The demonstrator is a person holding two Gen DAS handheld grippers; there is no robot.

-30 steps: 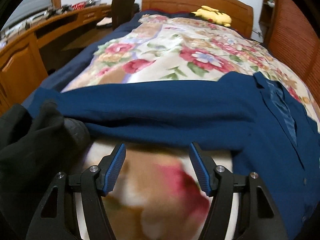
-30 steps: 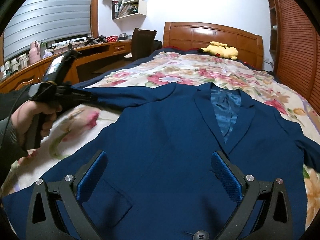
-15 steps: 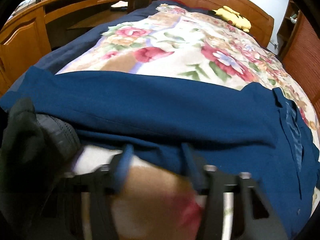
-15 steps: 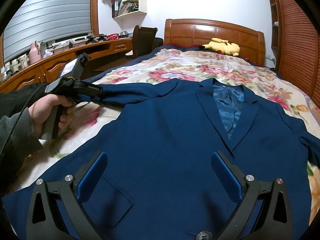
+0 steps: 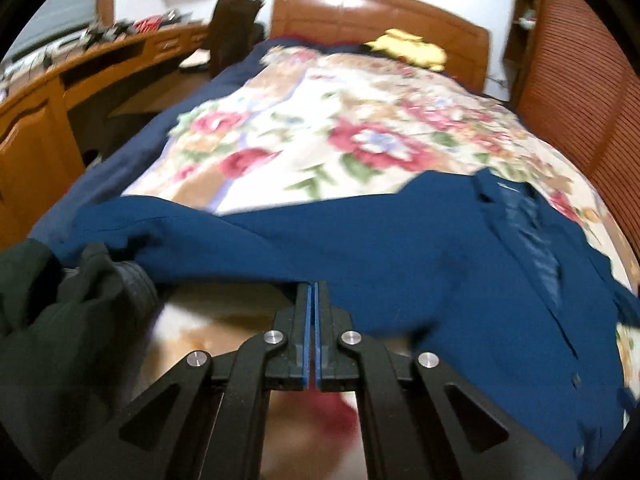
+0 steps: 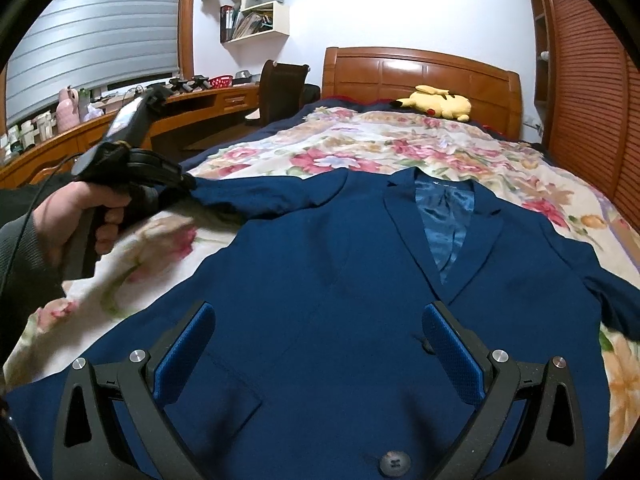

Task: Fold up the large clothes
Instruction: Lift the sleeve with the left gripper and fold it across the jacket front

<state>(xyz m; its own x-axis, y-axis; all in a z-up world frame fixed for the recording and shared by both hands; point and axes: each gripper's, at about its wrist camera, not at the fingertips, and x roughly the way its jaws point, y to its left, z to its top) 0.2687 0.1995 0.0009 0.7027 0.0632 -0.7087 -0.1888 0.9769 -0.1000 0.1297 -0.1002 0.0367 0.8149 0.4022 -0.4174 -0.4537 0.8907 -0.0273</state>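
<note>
A navy blue suit jacket (image 6: 340, 272) lies face up on the floral bedspread (image 6: 400, 152), collar toward the headboard. Its left sleeve (image 6: 264, 196) stretches out to the left. My left gripper (image 5: 312, 292) is shut on the lower edge of that sleeve (image 5: 280, 248); it also shows in the right wrist view (image 6: 188, 184), held by a hand and lifting the sleeve off the bed. My right gripper (image 6: 316, 340) is open and empty, hovering over the jacket's lower front above a button (image 6: 394, 462).
A wooden headboard (image 6: 420, 68) with a yellow plush toy (image 6: 436, 102) stands at the far end. A curved wooden desk (image 6: 160, 116) and a dark chair (image 6: 280, 88) run along the left. A slatted wooden wardrobe (image 6: 584, 80) is on the right.
My left gripper has closed from open onto the sleeve edge and raised it. The right gripper has stayed open and hardly moved.
</note>
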